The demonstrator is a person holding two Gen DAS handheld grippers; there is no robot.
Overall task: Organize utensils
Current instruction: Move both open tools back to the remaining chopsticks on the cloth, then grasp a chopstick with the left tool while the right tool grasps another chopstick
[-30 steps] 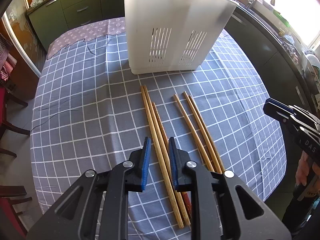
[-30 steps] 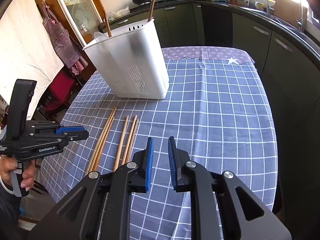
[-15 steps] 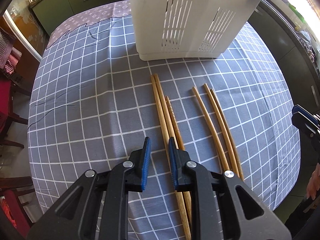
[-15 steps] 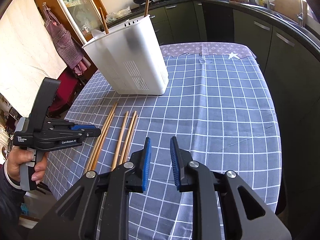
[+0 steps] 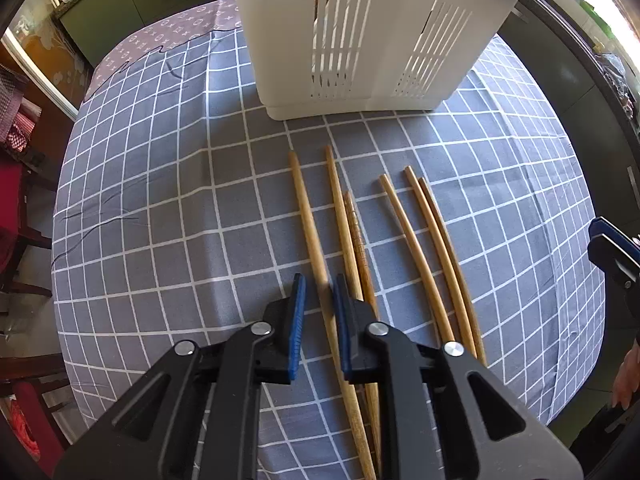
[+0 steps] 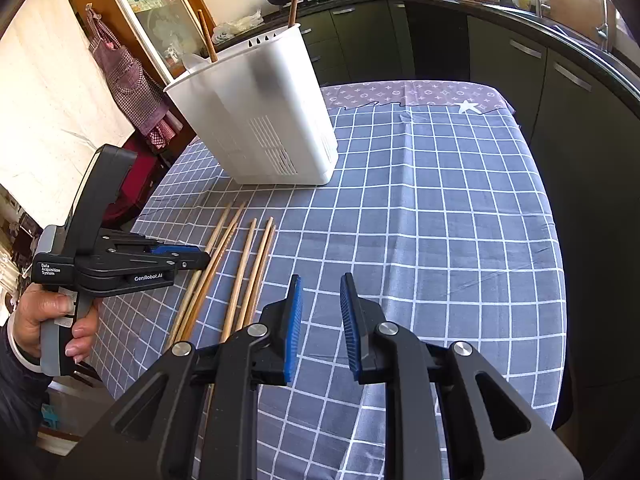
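A kitchen with dark green cabinets surrounds a table (image 6: 460,208) under a grey-blue checked cloth. A white slotted utensil holder (image 5: 360,32) stands toward the far edge, two sticks already upright in it. Six wooden chopsticks lie in a loose row on the cloth between the holder and the near edge. Since a second ago the left gripper (image 5: 319,312) has dropped lower over them, and its fingers have clenched onto the leftmost chopstick (image 5: 310,224), which has swung apart from its neighbour. That looks like the pickup for the next transfer into the holder. The right gripper (image 6: 320,320) waits above bare cloth near the near edge, fingers slightly parted, holding nothing.
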